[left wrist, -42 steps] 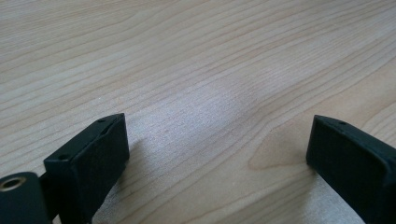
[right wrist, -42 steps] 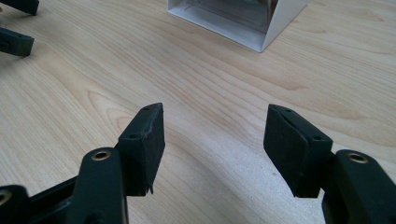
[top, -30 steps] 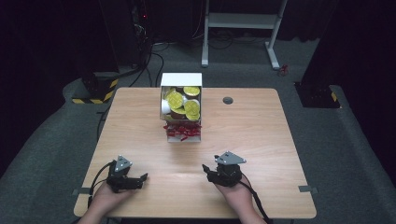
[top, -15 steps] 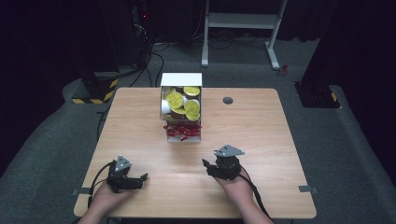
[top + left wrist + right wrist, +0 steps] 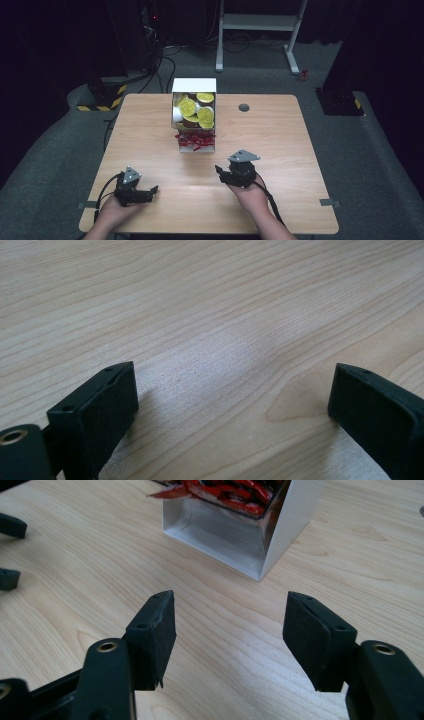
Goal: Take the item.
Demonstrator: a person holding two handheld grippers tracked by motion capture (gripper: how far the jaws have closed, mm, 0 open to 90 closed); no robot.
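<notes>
From the high view, a white box (image 5: 194, 116) stands at the far middle of the wooden table (image 5: 280, 135), open toward the camera, its upper part packed with round yellow-lidded cups (image 5: 188, 107) and red wrapped pieces (image 5: 195, 139) below. A small dark grommet (image 5: 244, 107) lies just right of it. The left gripper (image 5: 150, 192) sits near the front left edge, the right gripper (image 5: 221, 172) nearer the middle, bare wood between them. Grey carpet and a white stand frame (image 5: 260, 22) lie beyond. In the left gripper view, the jaws stand wide apart over bare tabletop (image 5: 210, 330). In the right gripper view, the jaws are spread, empty, aimed at the box's lower corner (image 5: 260, 555).
</notes>
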